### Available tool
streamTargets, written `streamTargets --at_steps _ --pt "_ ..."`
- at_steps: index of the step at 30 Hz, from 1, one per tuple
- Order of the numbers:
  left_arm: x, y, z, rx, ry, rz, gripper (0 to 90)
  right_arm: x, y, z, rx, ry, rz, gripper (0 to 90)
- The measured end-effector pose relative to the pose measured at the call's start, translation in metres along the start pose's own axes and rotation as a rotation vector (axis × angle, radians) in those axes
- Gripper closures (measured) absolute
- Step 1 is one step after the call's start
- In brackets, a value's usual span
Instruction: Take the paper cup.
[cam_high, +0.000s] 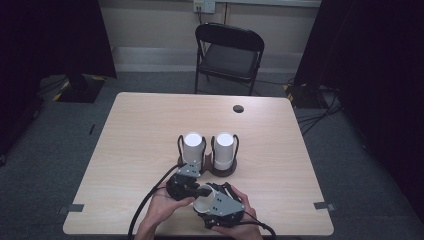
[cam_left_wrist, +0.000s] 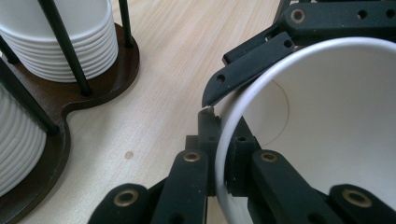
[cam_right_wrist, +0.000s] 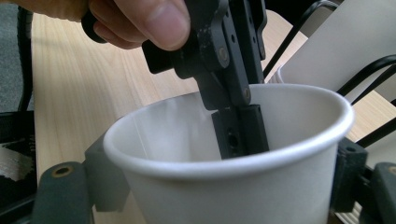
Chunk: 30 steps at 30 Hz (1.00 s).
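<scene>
A white paper cup (cam_high: 202, 205) is held between both grippers above the table's front edge. My left gripper (cam_high: 200, 191) is shut on the cup's rim (cam_left_wrist: 218, 140), with one jaw inside the cup (cam_right_wrist: 240, 133) and the other outside. My right gripper (cam_high: 211, 199) is shut on the cup's body (cam_right_wrist: 233, 196), one jaw on each side, with the mouth tipped toward the left gripper. Just behind stand two upside-down stacks of white cups (cam_high: 193, 145) (cam_high: 224, 146) on a dark wooden holder (cam_left_wrist: 93, 88) with black rods.
The light wooden table (cam_high: 135, 130) has a dark round hole (cam_high: 238, 108) near its far edge. A black folding chair (cam_high: 230, 50) stands behind the table. Cables lie on the grey floor to the right.
</scene>
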<state>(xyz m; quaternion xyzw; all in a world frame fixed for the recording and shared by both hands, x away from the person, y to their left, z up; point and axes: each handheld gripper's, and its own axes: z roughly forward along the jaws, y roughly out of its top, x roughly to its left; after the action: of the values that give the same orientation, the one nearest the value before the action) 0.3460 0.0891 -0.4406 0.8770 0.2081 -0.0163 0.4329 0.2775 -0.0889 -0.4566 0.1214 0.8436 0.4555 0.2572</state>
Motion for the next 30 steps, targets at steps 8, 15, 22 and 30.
streamTargets --at_steps 8,15,22,30 --pt "0.004 -0.001 -0.002 -0.045 0.003 -0.024 85.2 -0.005 0.000 0.000 -0.024 -0.013 0.035 22.1" --pt "0.003 -0.004 -0.004 -0.099 0.019 -0.020 83.3 -0.009 0.001 -0.001 -0.027 -0.008 0.059 22.4" --pt "0.001 -0.011 -0.009 -0.185 0.029 -0.013 82.4 -0.009 0.000 -0.003 -0.027 -0.025 0.064 22.6" --pt "0.007 -0.017 -0.017 -0.296 0.028 -0.086 79.1 -0.014 -0.005 -0.005 -0.030 -0.056 0.119 23.0"
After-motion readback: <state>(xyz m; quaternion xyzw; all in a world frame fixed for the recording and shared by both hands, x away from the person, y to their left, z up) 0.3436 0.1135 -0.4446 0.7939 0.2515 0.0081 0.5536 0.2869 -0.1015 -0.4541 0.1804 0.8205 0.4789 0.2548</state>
